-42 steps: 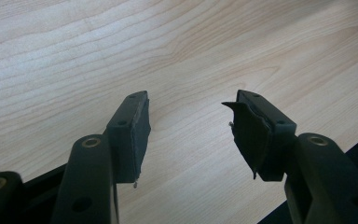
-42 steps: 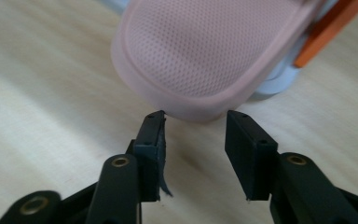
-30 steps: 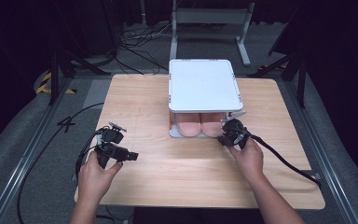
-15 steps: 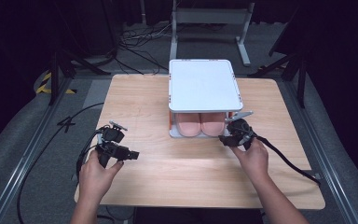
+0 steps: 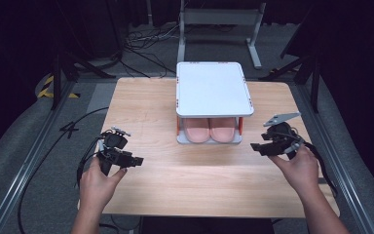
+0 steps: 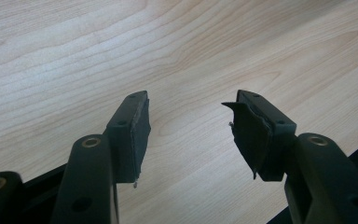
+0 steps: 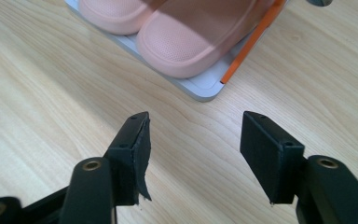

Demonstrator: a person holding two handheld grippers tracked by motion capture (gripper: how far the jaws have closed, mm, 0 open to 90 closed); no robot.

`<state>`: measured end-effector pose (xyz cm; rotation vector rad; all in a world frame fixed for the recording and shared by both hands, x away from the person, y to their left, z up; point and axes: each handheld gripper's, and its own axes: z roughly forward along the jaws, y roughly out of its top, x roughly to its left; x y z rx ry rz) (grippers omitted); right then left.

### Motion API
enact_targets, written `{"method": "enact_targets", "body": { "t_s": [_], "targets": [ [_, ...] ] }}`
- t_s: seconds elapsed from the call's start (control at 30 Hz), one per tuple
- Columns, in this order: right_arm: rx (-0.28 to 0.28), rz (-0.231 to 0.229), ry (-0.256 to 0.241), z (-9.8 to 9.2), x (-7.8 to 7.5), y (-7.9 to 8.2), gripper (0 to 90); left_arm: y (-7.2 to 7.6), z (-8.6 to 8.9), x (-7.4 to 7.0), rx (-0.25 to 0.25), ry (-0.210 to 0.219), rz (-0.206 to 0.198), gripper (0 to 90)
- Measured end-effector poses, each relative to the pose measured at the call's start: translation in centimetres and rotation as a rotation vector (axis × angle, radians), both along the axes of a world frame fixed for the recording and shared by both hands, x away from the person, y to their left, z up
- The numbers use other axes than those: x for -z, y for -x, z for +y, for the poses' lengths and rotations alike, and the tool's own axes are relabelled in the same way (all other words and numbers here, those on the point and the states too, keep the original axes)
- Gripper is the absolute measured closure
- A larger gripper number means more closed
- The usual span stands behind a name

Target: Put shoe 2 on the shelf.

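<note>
Both grippers are off the goods here. The right gripper sits in the person's right hand above the pale wooden worktop, near the right front corner of the small white two-tier rack with orange posts; its jaws are spread wide, nothing between them. In the right gripper view those jaws point at the pair of pink perforated rubber slippers, which lie side by side, touching, on the rack's grey lower shelf, toes to the front. An orange post stands at the shelf corner just beside the nearer slipper. The gripper is close to the shelf edge but apart from it.

Over on the other side, the left gripper, in the left hand, hangs over the worktop's front left part, well apart from the rack. The left gripper view has its jaws spread too, bare wood grain between them; the dark pad on one jaw looks torn and curled at its edge.

In the high view the slippers tuck under the rack's flat white top. No brand, label or writing can be read on the slippers, the rack or the grippers.
</note>
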<state>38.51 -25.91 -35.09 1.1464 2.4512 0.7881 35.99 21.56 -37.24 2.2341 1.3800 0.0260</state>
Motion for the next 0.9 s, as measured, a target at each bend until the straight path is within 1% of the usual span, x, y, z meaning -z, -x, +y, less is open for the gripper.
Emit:
{"method": "enact_targets", "body": {
  "t_s": [0.07,0.1,0.13,0.2,0.23,0.27,0.3,0.33,0.4,0.43,0.47,0.5,0.53,0.57,0.63,0.73,0.77,0.8,0.83,0.87,0.9],
  "targets": [
    [0.000,0.004,-0.054,-1.5,-0.4,0.4,39.0,0.0,0.1,-0.1,0.009,-0.004,-0.022,45.5],
    [0.016,0.004,-0.040,-2.1,-0.5,0.6,37.4,0.0,0.2,-0.1,0.015,-0.005,-0.030,45.1],
    [0.018,-0.006,-0.019,-2.7,-0.5,0.9,36.6,0.0,0.2,-0.2,0.018,-0.008,-0.036,44.5],
    [-0.007,-0.009,-0.049,-3.9,-0.5,1.2,34.3,-0.1,0.3,-0.2,0.023,-0.006,-0.037,43.8],
    [-0.011,-0.006,-0.065,-4.6,-0.5,1.4,33.8,-0.1,0.4,-0.1,0.025,-0.009,-0.039,43.7],
    [-0.012,-0.010,-0.070,-5.2,-0.3,1.5,33.5,-0.2,0.5,-0.1,0.024,-0.011,-0.034,43.7],
    [-0.007,-0.010,-0.064,-5.9,-0.2,1.8,33.8,-0.2,0.6,0.0,0.024,-0.018,-0.035,43.8],
    [-0.007,-0.010,-0.064,-5.9,-0.2,1.8,33.8,-0.2,0.6,0.0,0.024,-0.018,-0.035,43.7],
    [-0.003,-0.010,-0.054,-7.1,0.2,2.0,32.9,-0.2,0.7,0.0,0.024,-0.023,-0.037,43.7],
    [0.000,-0.010,-0.052,-7.5,0.3,2.1,31.5,-0.3,0.9,0.0,0.030,-0.039,-0.053,43.8],
    [0.022,-0.031,-0.048,-8.1,0.5,2.4,29.9,-0.2,0.9,-0.1,0.030,-0.047,-0.076,43.8],
    [0.048,-0.030,-0.050,-8.5,0.5,2.5,30.0,-0.3,0.9,0.0,0.039,-0.048,-0.088,43.7],
    [0.059,-0.018,-0.053,-8.9,0.6,2.6,30.0,-0.3,0.8,0.1,0.048,-0.052,-0.093,43.0],
    [0.057,-0.001,-0.050,-9.2,0.8,2.7,30.4,-0.4,0.8,0.2,0.058,-0.061,-0.093,41.2],
    [0.044,0.015,-0.025,-9.5,1.2,2.7,30.9,-0.5,0.6,0.5,0.065,-0.090,-0.102,41.2],
    [0.048,0.041,0.006,-9.9,2.2,2.6,32.4,-0.6,0.4,1.0,0.078,-0.130,-0.116,41.3],
    [0.053,0.051,0.019,-10.2,2.8,2.4,32.1,-0.6,0.4,1.1,0.080,-0.134,-0.117,41.2],
    [0.059,0.051,0.023,-10.4,3.2,2.3,31.3,-0.7,0.4,1.3,0.081,-0.132,-0.109,41.2],
    [0.089,0.048,0.022,-10.8,3.8,2.1,32.1,-0.8,0.5,1.5,0.081,-0.134,-0.103,41.2],
    [0.140,0.037,0.031,-11.4,4.4,1.9,30.8,-0.8,0.6,1.7,0.080,-0.133,-0.099,41.2],
    [0.168,0.034,0.034,-11.7,4.8,1.7,28.0,-0.9,0.6,1.9,0.079,-0.130,-0.099,41.2]
  ]
}}
